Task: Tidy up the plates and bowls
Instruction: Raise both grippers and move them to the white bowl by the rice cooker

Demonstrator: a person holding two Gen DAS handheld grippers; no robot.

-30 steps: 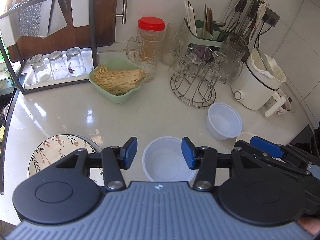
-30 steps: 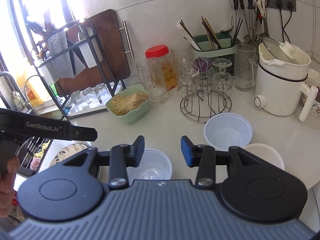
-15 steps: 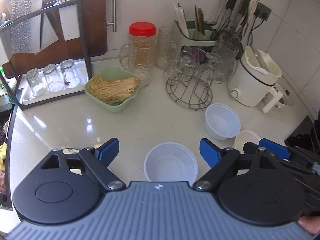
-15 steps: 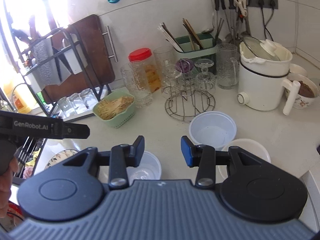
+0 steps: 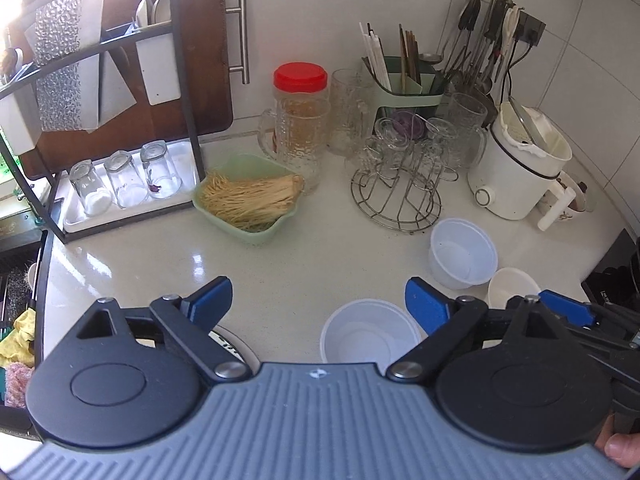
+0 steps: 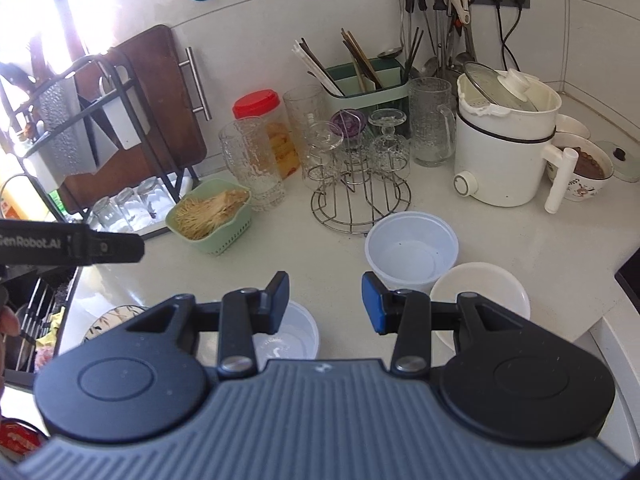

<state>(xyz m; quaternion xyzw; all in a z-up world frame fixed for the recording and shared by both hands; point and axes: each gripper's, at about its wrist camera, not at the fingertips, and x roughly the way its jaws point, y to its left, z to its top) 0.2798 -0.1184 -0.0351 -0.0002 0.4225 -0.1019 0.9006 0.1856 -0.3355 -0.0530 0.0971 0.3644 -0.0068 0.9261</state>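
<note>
The left hand-held gripper (image 5: pixel 318 300) is opening wide above 1 plastic bowl (image 5: pixel 370 332), untouched; the right hand-held gripper (image 6: pixel 325 296) hangs part-open, empty.

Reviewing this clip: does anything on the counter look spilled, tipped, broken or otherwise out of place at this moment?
Nothing looks spilled or broken. Three white bowls stand loose and unstacked on the countertop: the near bowl, the deep bowl and the shallow bowl close beside it. The cooker lid sits tilted in its pot. Left claw jaws are opening, nothing gripped.
</note>
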